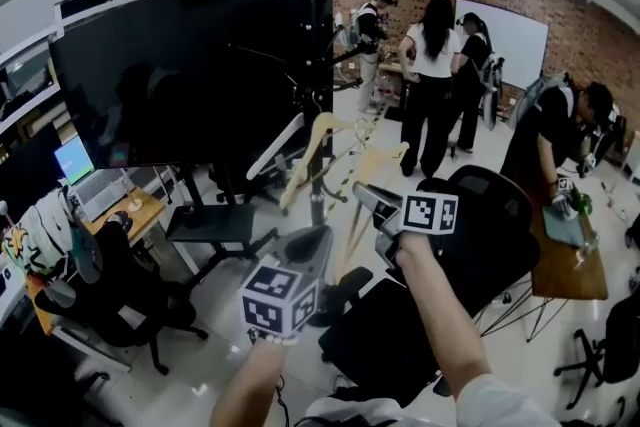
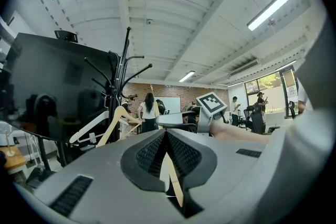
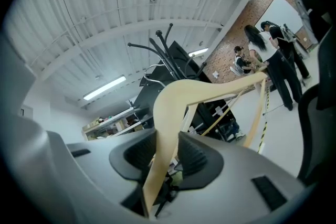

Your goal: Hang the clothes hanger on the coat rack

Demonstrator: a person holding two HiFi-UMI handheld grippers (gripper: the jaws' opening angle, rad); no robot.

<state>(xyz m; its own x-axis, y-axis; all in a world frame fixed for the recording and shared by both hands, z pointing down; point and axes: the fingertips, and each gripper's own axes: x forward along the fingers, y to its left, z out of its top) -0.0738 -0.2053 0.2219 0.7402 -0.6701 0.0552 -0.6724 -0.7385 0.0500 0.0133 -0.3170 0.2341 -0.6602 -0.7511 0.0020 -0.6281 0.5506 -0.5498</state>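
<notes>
A pale wooden clothes hanger [image 1: 375, 161] hangs in the air between my two grippers. My right gripper [image 1: 364, 197] is shut on one of its curved arms [image 3: 176, 107]. My left gripper [image 1: 313, 238] is shut on a thin wooden bar [image 2: 171, 178] of the same hanger. The black coat rack [image 1: 309, 45] stands just beyond, its hooks spreading near the top [image 2: 124, 68]. On it hang another wooden hanger [image 1: 308, 150] and a white one [image 1: 272, 150]. In the left gripper view my right gripper's marker cube [image 2: 212, 104] shows to the right.
A big black screen [image 1: 190, 65] stands left of the rack. A black office chair [image 1: 470, 255] is below my right arm, another chair [image 1: 130, 290] at lower left. Several people [image 1: 435, 65] stand at the back. One person bends over a desk [image 1: 570, 265] at the right.
</notes>
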